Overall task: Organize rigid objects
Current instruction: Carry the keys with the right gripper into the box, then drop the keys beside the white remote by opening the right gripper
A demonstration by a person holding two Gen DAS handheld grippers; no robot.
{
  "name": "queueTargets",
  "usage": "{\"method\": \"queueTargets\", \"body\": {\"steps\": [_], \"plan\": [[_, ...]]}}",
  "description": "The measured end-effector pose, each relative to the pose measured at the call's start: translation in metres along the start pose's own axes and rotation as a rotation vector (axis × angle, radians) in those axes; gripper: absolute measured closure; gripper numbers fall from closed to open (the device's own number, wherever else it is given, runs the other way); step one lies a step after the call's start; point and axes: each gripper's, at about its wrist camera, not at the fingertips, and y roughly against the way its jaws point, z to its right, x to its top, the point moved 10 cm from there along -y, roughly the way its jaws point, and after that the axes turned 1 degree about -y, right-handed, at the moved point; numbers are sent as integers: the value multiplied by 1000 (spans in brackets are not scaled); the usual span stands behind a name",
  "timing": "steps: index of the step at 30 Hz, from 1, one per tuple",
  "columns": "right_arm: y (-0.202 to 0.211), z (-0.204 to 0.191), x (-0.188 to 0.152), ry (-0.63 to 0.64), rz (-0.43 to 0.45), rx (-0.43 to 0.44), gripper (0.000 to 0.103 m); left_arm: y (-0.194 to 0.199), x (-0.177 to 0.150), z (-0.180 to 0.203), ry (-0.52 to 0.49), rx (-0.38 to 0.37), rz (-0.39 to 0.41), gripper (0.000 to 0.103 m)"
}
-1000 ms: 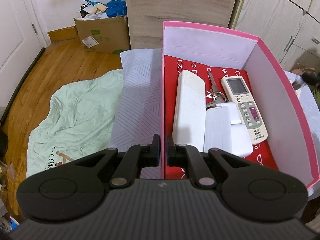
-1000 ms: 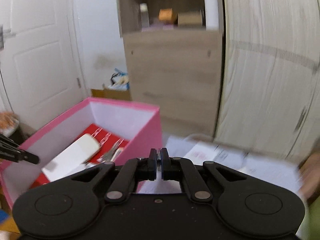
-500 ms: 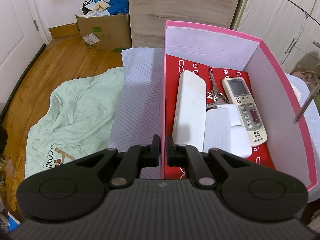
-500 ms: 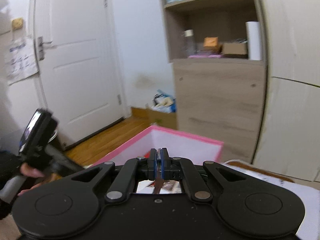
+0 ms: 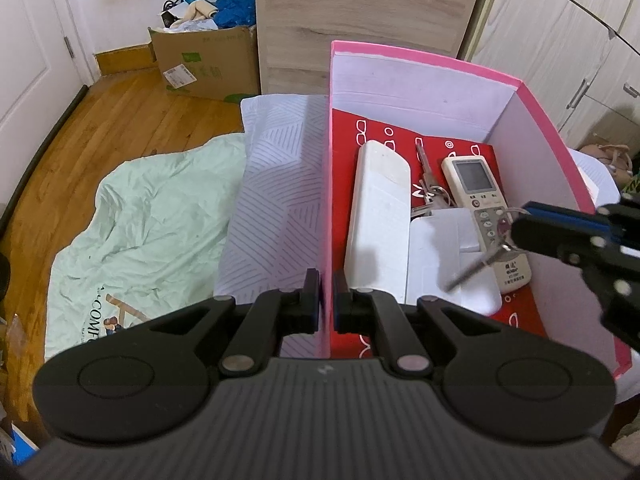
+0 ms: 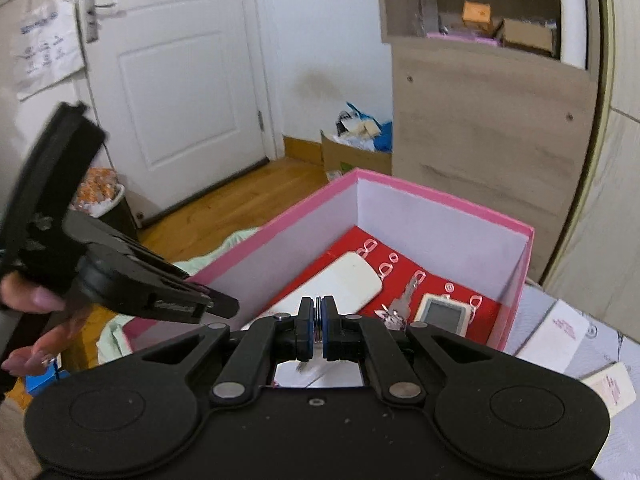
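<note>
- Left gripper (image 5: 326, 298): jaws are closing on the left wall of the pink box (image 5: 424, 65), one finger standing outside the wall and one inside, the pads pinching the thin pink edge.
- Right gripper (image 6: 318, 330): jaws are pressing together on a ring of keys (image 5: 478, 266); in the right wrist view only the metal ring is showing, squeezed between the blue pads, while the left wrist view is giving the whole picture (a key hanging down and to the left from the fingertips).
- Position of the held keys: they are hanging inside the box opening, over its right half, above the grey-white remote control (image 5: 482, 208) and the white rectangular block (image 5: 452, 260); whether the tip is touching anything cannot be told.
- Box contents, lying on a red patterned lining: a long white remote (image 5: 378, 220) is lying along the left side, just inside the wall that the left gripper is pinching; a second bunch of keys (image 5: 428, 184) is lying between the two remotes; the white block is sitting nearest the camera.
- Surroundings: the box is resting on a white striped cloth (image 5: 276, 184); a pale green blanket (image 5: 148, 216) is spreading over the wooden floor to the left; a cardboard box (image 5: 208, 64) of oddments is standing by the far wall.
- Person: a hand (image 6: 28, 300) is gripping the left gripper's handle at the edge of the right wrist view.
</note>
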Motion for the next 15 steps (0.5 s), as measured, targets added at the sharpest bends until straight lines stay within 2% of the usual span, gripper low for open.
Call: {"method": "queueTargets", "body": {"steps": [4, 9, 12, 15], "plan": [[-8, 3, -2, -7, -35, -25, 98, 0, -1, 0, -2, -3, -1, 98], [-24, 21, -10, -103, -119, -82, 97, 0, 0, -1, -5, -7, -2, 98], [-24, 29, -11, -111, -116, -107, 92, 0, -1, -2, -5, -12, -1, 98], [-12, 39, -5, -139, -82, -114, 92, -1, -1, -3, -2, -19, -4, 98]]}}
